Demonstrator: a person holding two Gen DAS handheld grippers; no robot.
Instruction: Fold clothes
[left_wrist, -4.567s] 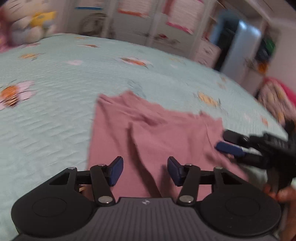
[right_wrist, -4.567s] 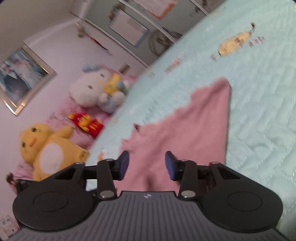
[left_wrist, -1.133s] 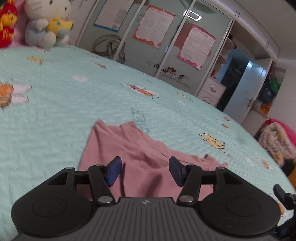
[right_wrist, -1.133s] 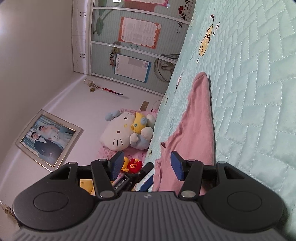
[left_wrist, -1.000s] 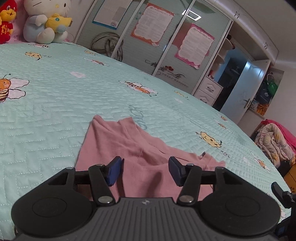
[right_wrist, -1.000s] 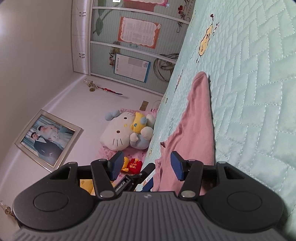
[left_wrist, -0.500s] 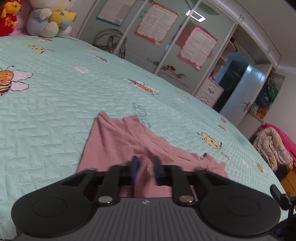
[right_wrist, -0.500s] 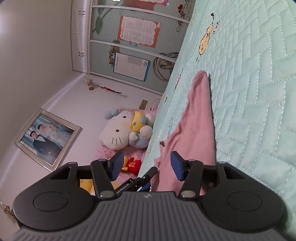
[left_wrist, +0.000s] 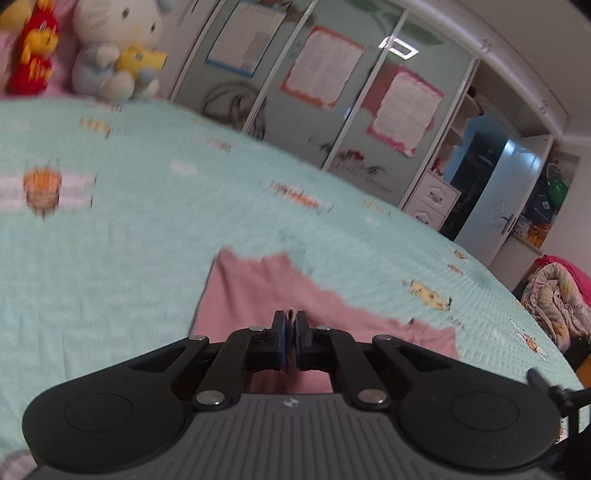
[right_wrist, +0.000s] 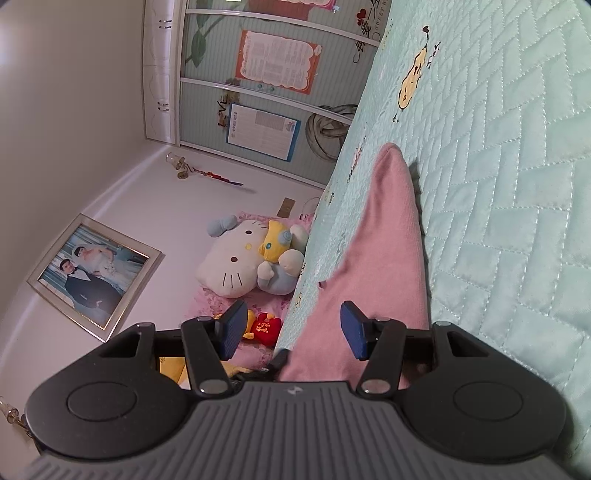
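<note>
A pink garment (left_wrist: 258, 291) lies spread on the mint quilted bedspread (left_wrist: 110, 258). My left gripper (left_wrist: 290, 325) is shut at the garment's near edge, with a thin fold of pink cloth pinched between its blue pads. In the right wrist view the same pink garment (right_wrist: 384, 251) runs away from me as a long strip. My right gripper (right_wrist: 293, 328) stands open at the garment's near end, rolled sideways, with the cloth's edge lying between the fingers but not pressed by the pads.
Plush toys (left_wrist: 114, 48) sit at the head of the bed (right_wrist: 243, 258). Sliding wardrobe doors with posters (left_wrist: 325, 70) line the far wall. A heap of bedding (left_wrist: 554, 299) lies off the bed's right side. A framed photo (right_wrist: 92, 273) hangs on the wall.
My left gripper has gone from open to shut on the garment's near edge. The right gripper has kept its place and stayed open.
</note>
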